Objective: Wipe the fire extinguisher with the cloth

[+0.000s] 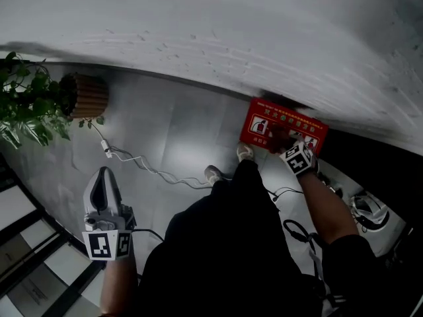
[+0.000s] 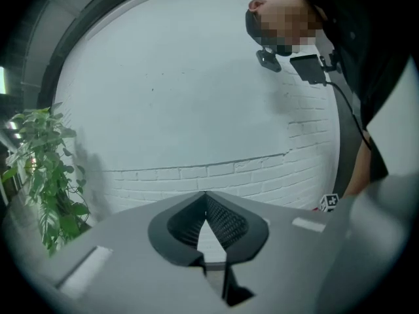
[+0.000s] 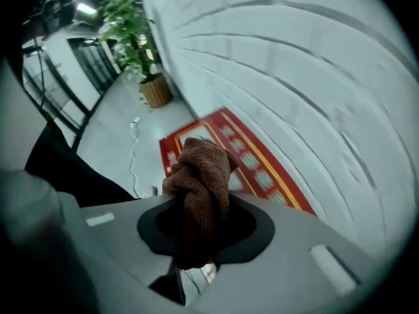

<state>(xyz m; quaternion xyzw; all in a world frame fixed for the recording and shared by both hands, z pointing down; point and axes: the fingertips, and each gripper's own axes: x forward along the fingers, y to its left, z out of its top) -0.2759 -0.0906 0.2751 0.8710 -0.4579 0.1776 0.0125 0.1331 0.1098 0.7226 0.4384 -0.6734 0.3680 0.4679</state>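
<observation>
**Firmly clamped, the brown cloth is hanging over the red fire-extinguisher box**

From the head view, the person is standing over a grey floor. The right gripper is pointing steeply down at the red fire-extinguisher box, which is sitting at the foot of the white brick wall. The left gripper is hovering well apart from it, near a white cable and a potted plant.

In the left gripper view, the jaws are meeting at their tips and are gripping nothing, facing the wall with the plant at the left edge.

In the right gripper view, the jaws are pinching the bunched brown cloth, whose folds are bulging out past the tips. The box is lying just beyond it, along the wall.
</observation>
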